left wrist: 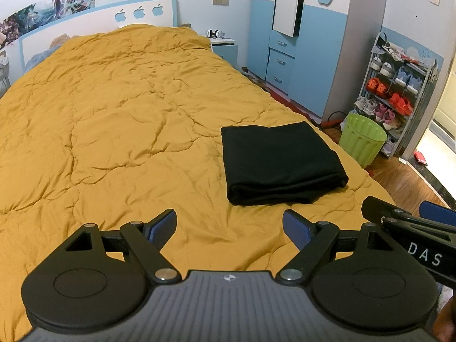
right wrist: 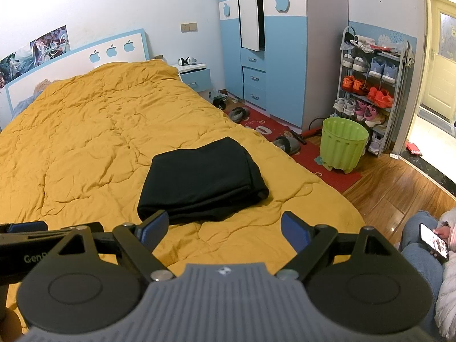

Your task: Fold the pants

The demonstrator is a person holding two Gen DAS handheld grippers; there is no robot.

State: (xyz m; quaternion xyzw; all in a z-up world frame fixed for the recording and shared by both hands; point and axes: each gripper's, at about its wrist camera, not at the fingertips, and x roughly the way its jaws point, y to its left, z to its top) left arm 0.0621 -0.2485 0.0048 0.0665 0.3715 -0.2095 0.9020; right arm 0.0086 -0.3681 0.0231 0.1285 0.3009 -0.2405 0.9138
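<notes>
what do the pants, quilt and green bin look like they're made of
Pants: soft matte black knit, maybe fleece; thick rounded folds, no sheen.
Quilt: mustard woven fabric, probably cotton over padding; fine creases, puffy stitched panels.
Bin: likely moulded plastic; ribbed, evenly green, slightly glossy.

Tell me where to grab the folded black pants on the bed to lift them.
Probably pinch the black pants at the thick rounded fold edge facing the grippers, coming in low from the near side. The stacked layers meet there, so one pinch should catch them all.

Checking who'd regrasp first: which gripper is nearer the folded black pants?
Right gripper, though only slightly: the pants lie just ahead, a bit left. Left gripper sits back, pants ahead-right. Both open.
</notes>
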